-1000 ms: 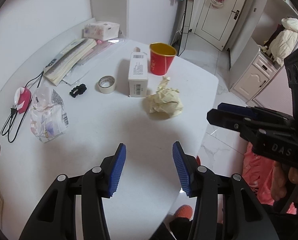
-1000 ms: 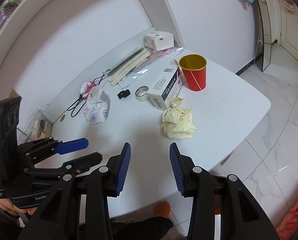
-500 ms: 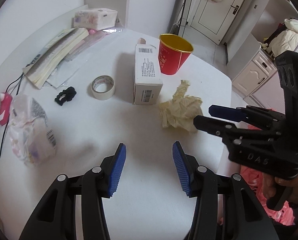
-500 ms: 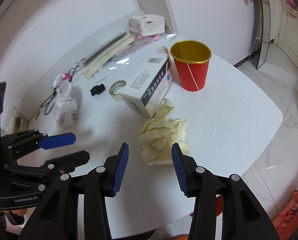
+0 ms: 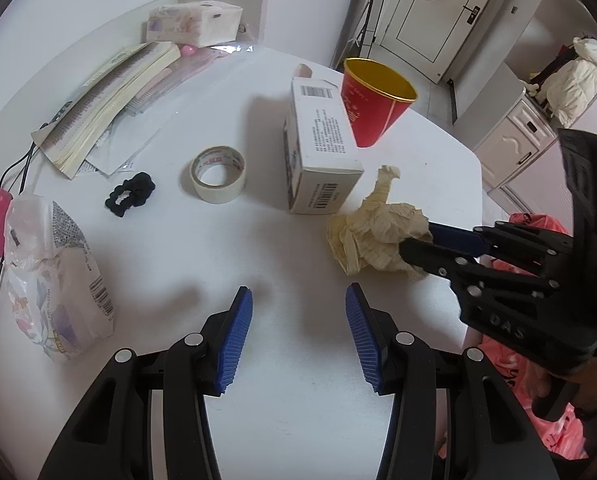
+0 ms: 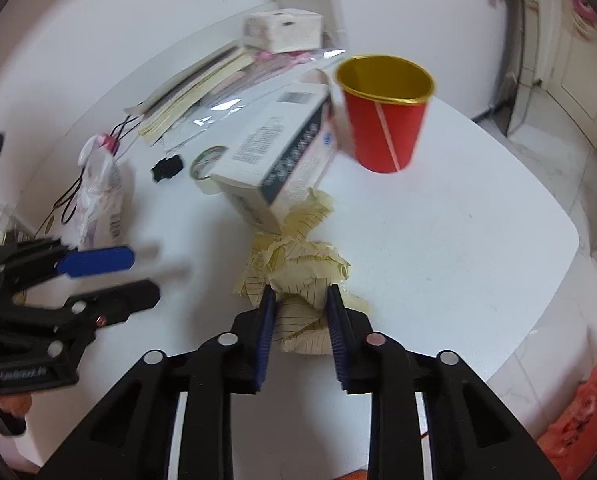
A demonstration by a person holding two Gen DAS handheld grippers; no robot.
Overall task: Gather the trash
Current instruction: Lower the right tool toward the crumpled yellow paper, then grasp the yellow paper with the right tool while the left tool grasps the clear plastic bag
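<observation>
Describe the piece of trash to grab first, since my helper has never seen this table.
On the white table, find the red cup and the white carton lying beside it. Right in front of the carton sits a crumpled ball of pale yellow lined paper, with the right hand-held gripper straddling it. It is the only crumpled, yellow thing there.

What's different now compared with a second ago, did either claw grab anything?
The right gripper moved forward onto the crumpled yellow paper and its fingers now straddle it, narrowed against it. The left gripper came closer over the table, wide open and empty. The red cup, white box and tape roll stayed put.
</observation>
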